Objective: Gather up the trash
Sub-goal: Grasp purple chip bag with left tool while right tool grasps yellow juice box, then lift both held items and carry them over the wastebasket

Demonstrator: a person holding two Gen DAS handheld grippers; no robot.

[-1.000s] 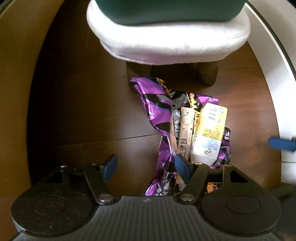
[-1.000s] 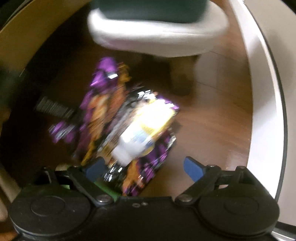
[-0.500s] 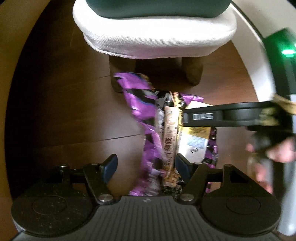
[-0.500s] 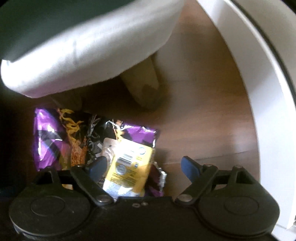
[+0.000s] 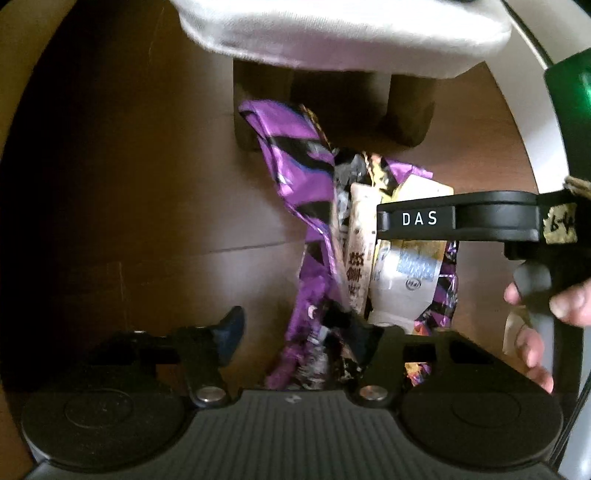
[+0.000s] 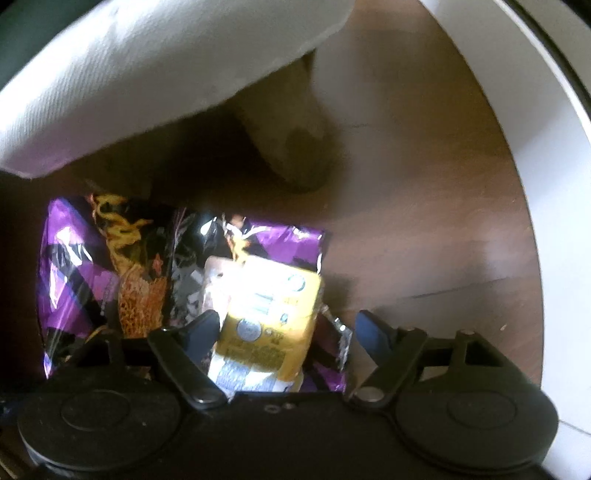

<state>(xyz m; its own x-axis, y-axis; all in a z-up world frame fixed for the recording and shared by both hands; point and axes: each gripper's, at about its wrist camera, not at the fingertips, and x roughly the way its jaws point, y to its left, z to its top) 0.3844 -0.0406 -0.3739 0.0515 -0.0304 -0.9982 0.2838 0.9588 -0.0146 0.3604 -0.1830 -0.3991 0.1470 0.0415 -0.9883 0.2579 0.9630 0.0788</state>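
The right gripper [image 6: 284, 328] has swung in from the right since a second ago and now sits low over the trash, so a pickup looks close. Its fingers are apart, the yellow packet [image 6: 266, 314] between them, lying on the purple wrapper [image 6: 92, 266] on the floor [image 6: 424, 240] near the stool [image 6: 147, 74]. The left gripper [image 5: 295, 328], fingers also apart, has the wrapper's near end between them.

- The crinkled purple foil wrapper [image 6: 74, 258] looks glossy, catching bright glare.
- The small yellow plastic packet [image 6: 266, 314] shines smooth.
- The dark brown wooden floor [image 5: 147, 206] has a soft sheen.
- The white cloth cushion [image 5: 351, 33] shows a matt, woven texture.
- My black plastic right gripper [image 6: 288, 326] looks matt.
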